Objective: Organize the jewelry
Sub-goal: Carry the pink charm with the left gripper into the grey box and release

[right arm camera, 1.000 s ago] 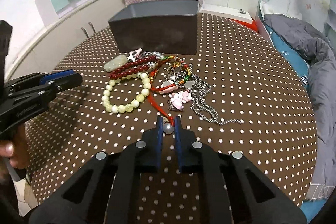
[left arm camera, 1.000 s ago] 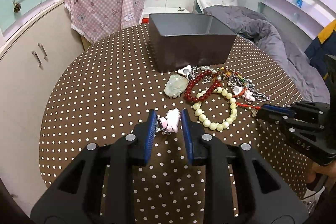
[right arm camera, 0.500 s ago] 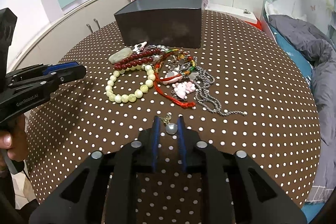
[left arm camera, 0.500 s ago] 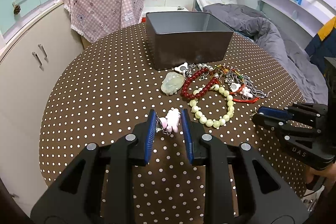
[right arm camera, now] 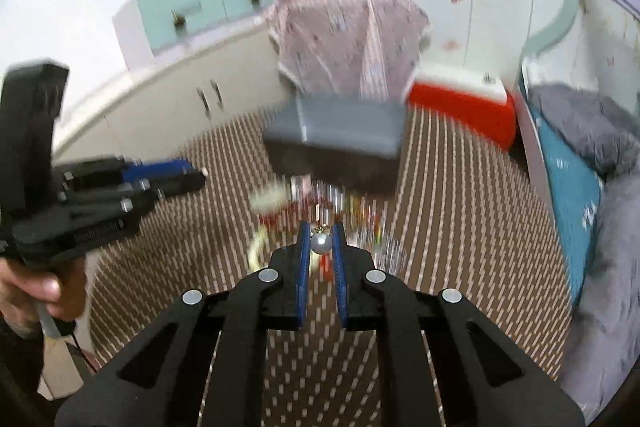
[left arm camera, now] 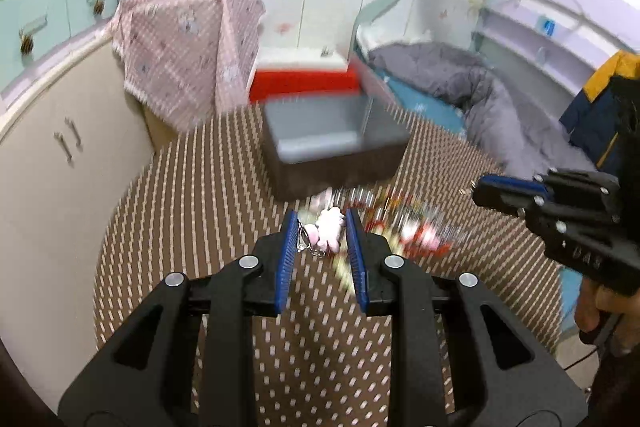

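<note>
My left gripper (left arm camera: pixel 322 227) is shut on a pink charm (left arm camera: pixel 329 230) with a small metal ring and holds it above the table. My right gripper (right arm camera: pixel 320 241) is shut on a pearl pendant (right arm camera: pixel 321 243), also lifted; it shows from the side in the left wrist view (left arm camera: pixel 486 191). The open grey box (left arm camera: pixel 332 143) stands at the far side of the dotted brown table (left arm camera: pixel 200 195); it also shows in the right wrist view (right arm camera: pixel 340 131). A blurred heap of bead bracelets and chains (left arm camera: pixel 404 223) lies in front of the box.
Both views are motion-blurred. A pink checked cloth (left arm camera: pixel 188 47) covers something behind the table. A red and white box (left arm camera: pixel 304 75) sits behind the grey box. Cream cabinets (left arm camera: pixel 60 163) stand to the left, a bed with grey bedding (left arm camera: pixel 472 91) to the right.
Both grippers have risen off the table with their pieces and tilted towards the grey box. The jewelry heap now lies below and blurred.
</note>
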Action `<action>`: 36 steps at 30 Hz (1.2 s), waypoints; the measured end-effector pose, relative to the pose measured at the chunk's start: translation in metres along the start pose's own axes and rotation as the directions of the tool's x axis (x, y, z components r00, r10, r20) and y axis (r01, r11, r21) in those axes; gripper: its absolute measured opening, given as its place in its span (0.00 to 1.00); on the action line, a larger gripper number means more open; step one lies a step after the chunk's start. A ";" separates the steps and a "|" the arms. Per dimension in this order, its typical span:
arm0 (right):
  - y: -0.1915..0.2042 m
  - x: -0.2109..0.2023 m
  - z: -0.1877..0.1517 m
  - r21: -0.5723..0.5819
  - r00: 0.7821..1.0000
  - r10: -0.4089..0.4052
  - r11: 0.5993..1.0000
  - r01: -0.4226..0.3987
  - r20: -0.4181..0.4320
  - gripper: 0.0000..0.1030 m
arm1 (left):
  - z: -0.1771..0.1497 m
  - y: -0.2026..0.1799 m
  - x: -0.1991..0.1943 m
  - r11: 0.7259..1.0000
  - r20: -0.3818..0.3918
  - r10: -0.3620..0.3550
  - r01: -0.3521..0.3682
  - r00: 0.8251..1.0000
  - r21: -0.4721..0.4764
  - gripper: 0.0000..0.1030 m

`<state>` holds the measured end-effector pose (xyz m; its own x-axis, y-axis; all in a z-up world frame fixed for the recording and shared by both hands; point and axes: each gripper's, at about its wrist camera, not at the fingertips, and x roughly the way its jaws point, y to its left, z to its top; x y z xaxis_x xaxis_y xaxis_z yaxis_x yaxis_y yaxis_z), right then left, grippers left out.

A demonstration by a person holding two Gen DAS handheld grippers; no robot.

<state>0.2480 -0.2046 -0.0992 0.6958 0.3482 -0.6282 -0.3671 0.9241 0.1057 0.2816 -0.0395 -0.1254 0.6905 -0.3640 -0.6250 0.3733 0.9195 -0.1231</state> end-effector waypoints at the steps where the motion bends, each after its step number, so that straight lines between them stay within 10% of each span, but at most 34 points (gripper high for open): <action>1: 0.000 -0.003 0.011 -0.008 1.000 0.000 1.000 0.000 0.019 0.09 | 0.012 0.000 -0.003 1.000 0.024 -0.004 0.004 1.000 0.000 0.24; 7: -0.014 0.006 0.073 -0.004 0.996 0.051 0.999 -0.051 0.072 0.09 | 0.073 -0.003 0.004 1.000 0.096 -0.010 0.010 0.995 0.004 0.24; 14: -0.045 0.060 0.093 0.103 0.997 0.080 0.992 -0.078 -0.013 0.10 | 0.102 0.012 0.065 0.998 -0.016 0.000 -0.001 1.000 -0.066 0.25; 16: -0.057 0.075 0.091 0.151 0.996 0.080 0.986 -0.073 -0.041 0.12 | 0.103 0.015 0.077 0.997 -0.053 0.014 -0.018 0.998 -0.075 0.38; 17: -0.060 0.078 0.090 0.164 0.995 0.081 0.984 -0.072 -0.051 0.14 | 0.103 0.017 0.080 0.996 -0.057 0.030 -0.034 0.998 -0.081 0.73; 18: -0.065 0.081 0.088 0.182 0.996 0.076 0.981 -0.064 -0.057 0.18 | 0.103 0.018 0.078 0.995 -0.042 0.042 -0.045 0.998 -0.088 0.89; 24: -0.077 0.067 0.082 0.241 1.000 0.015 0.970 -0.015 0.000 0.92 | 0.102 0.028 0.062 0.987 -0.015 0.104 -0.105 0.994 -0.118 0.91; 36: -0.046 -0.001 0.069 0.252 0.992 -0.088 0.966 0.062 0.092 0.92 | 0.068 0.042 -0.026 0.976 0.108 0.185 -0.170 0.977 -0.134 0.91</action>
<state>0.3072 -0.2366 -0.0503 0.7790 0.2789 -0.5616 -0.1559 0.9537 0.2574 0.3212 -0.0019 -0.0621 0.8103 -0.2016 -0.5503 0.1641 0.9795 -0.1172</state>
